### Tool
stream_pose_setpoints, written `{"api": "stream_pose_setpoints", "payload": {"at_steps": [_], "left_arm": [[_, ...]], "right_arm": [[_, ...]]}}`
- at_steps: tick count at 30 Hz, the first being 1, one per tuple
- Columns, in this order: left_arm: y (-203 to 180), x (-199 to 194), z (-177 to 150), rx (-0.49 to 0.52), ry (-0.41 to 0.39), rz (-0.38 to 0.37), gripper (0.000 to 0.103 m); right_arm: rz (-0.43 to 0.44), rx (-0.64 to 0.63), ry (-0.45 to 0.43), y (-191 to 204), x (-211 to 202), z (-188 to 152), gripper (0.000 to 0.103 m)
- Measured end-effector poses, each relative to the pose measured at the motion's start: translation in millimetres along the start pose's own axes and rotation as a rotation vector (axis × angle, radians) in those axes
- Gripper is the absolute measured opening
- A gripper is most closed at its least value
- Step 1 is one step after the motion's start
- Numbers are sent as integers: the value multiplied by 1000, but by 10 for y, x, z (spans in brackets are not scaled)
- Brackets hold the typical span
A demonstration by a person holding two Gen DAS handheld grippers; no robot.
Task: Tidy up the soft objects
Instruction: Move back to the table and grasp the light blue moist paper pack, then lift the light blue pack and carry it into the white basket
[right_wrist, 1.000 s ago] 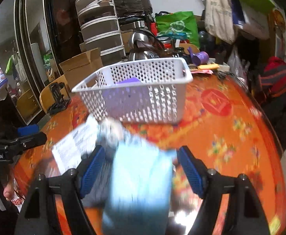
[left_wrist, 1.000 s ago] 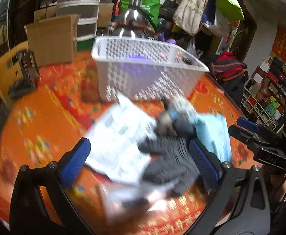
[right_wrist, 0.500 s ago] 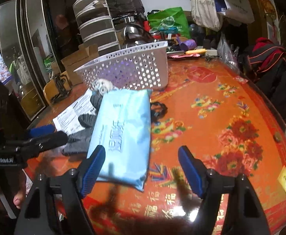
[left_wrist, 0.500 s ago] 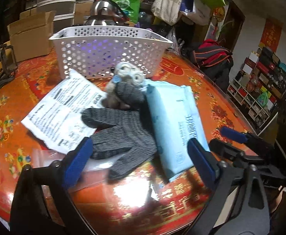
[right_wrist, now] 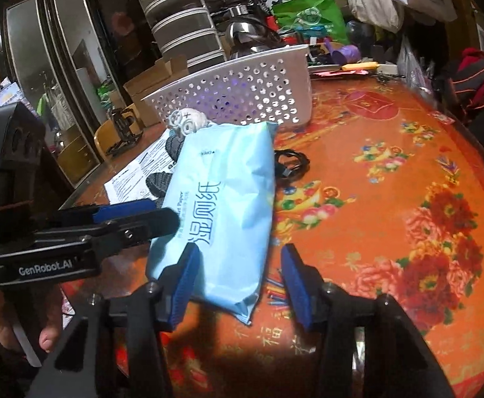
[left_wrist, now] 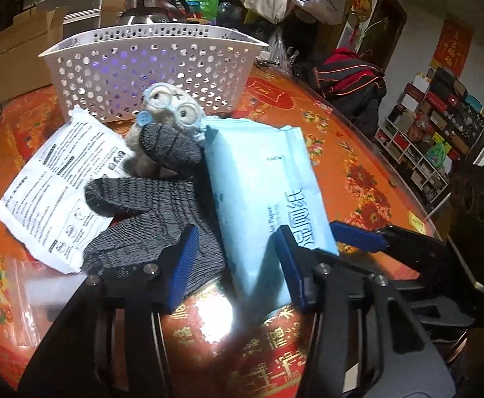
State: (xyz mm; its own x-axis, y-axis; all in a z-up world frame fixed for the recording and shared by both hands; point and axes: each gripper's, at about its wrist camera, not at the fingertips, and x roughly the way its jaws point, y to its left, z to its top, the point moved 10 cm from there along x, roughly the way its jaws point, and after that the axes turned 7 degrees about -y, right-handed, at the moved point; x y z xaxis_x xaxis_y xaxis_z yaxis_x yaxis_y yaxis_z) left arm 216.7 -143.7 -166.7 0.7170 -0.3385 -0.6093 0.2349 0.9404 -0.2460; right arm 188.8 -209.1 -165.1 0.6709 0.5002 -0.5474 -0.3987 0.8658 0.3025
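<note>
- Your left gripper [left_wrist: 238, 265] is closing its blue jaws. The near end of the light blue tissue pack [left_wrist: 268, 195] and the edge of the grey glove [left_wrist: 155, 219] sit between them, but the pads do not squeeze anything yet.
- Your right gripper [right_wrist: 238, 282] is closing too. The near corner of the same pack [right_wrist: 222, 205] lies between its jaws, and there are still gaps on both sides.
- The pack has big blue Chinese writing on it and small words ending in "Paper".
- The side of your left gripper says "GenRobot.AI" in white.
- The glove lies partly on a white sheet [left_wrist: 56, 192] full of tiny print, too small to read.
- A little stuffed toy with round glasses [left_wrist: 172, 112] sits behind the glove, just in front of the white basket [left_wrist: 149, 63].
- All of it rests on the orange flowered table [right_wrist: 407, 199], which has gold Chinese letters along its near edge.
- Half a second ago both jaws stood much wider, and the pack looked farther away.
</note>
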Motion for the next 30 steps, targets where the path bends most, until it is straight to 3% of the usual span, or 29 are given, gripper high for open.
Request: {"api": "stream_pose_setpoints", "payload": {"at_steps": [7,10,17,24,30], "left_arm": [[-78,136,-30,-18,35,-68,46],[-99,151,-27,-14,28,-76,40],[-93,116,-20,-6,2,-80,33],[-74,6,41,-2,-32,-109,31],[-28,-219,240,1,-80,-113,31]], "right_arm": [[41,-19,20,79,63,-21,44],[42,-22,17,72,66,-23,39],[34,-51,17,117,81,-15,33],[13,-74,-3,186,71,5,24],[4,-104,-38,308,5,147,23]]}}
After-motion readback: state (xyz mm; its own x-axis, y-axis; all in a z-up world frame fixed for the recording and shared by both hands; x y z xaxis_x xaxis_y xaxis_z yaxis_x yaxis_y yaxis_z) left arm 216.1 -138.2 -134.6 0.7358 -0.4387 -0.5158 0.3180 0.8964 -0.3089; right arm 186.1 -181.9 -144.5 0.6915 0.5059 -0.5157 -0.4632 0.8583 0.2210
